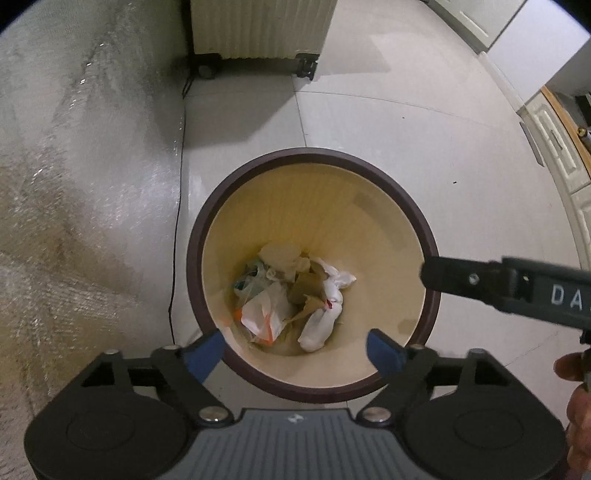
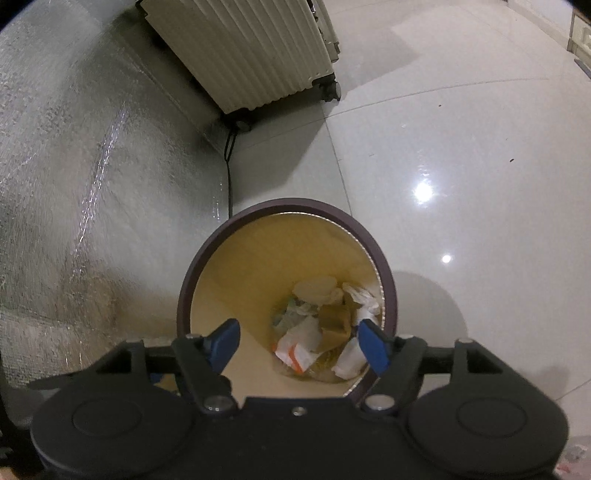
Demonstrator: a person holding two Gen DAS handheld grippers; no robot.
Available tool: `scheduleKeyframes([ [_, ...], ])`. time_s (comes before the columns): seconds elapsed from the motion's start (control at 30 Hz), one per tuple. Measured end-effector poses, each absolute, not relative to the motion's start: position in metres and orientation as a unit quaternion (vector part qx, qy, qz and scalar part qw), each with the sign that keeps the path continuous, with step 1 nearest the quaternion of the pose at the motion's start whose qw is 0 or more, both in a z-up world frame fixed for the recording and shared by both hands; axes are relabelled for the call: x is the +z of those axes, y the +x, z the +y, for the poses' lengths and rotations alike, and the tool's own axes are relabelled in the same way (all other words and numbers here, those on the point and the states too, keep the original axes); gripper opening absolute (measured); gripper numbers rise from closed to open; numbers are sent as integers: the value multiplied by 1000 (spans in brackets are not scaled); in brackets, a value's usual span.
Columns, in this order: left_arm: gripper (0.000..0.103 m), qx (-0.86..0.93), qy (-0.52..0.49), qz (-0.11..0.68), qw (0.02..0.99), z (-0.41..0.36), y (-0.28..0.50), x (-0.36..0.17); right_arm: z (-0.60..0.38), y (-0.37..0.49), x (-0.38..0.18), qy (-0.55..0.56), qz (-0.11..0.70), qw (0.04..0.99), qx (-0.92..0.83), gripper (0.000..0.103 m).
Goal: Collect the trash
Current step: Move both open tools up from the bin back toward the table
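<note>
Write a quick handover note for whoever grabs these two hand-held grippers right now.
Left hand-held gripper: open, empty, above the near rim of the trash bin.
Right hand-held gripper: open, empty, also above the bin.
The bin stands on the tiled floor near a ribbed suitcase.
Done: crumpled paper and wrappers lie at its bottom.
Left: no loose trash is visible on the floor; check out of view.
</note>
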State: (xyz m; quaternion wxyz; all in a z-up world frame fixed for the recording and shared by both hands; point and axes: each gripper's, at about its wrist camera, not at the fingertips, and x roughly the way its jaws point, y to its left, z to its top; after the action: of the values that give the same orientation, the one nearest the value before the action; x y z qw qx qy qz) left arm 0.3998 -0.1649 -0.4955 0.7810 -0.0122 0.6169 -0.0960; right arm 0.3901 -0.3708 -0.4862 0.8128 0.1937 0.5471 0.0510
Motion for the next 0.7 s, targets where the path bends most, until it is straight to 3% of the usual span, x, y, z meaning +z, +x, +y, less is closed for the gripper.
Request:
scheduleKeyframes([
  [0.13,100,-79,-26,617,783,-154,398,-486,-376,385,-482,182,545,817,43,82],
  [0.4,103,-55,-24,613,788,-138,387,-466,-378,369,-466,156,535,829,49,101],
  [0.7,103,-48,-6,596,801,-124,366,-438,-366,345,-444,107,535,837,48,103],
])
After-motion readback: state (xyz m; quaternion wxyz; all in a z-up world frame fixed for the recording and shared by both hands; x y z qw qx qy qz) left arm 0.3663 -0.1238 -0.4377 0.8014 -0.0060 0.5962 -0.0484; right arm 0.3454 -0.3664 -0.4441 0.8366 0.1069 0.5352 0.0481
